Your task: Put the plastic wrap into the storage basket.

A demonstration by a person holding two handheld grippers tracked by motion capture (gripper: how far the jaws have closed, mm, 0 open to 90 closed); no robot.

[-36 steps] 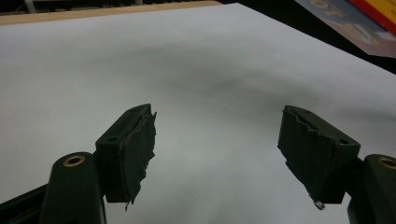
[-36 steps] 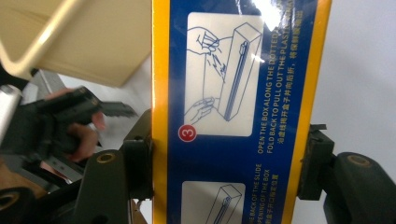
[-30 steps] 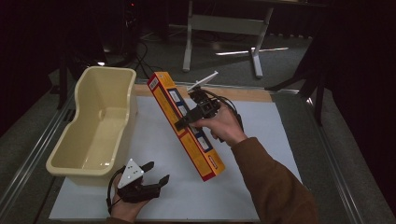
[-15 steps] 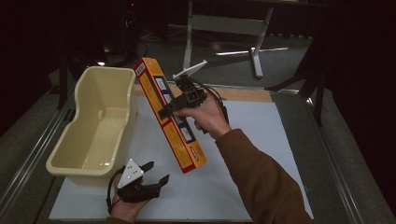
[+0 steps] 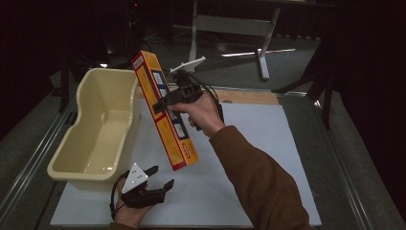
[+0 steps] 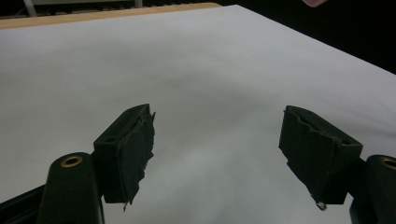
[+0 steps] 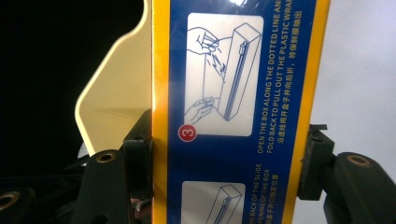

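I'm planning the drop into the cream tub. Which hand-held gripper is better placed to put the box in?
The right hand-held gripper: its jaws are shut on the yellow box, held tilted beside the cream tub. The left hand-held gripper sits open and empty over the white mat.

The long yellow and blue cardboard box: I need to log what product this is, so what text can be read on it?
On the long yellow and blue cardboard box held by the right tool:
"3" in a red circle
"OPEN THE BOX ALONG THE DOTTED LINE AN..."
"FOLD BACK TO PULL OUT THE PLASTIC WRAP"
Chinese line: too small to read.

A white-topped table (image 5: 268, 143) bears a cream plastic tub (image 5: 95, 129) at its left edge
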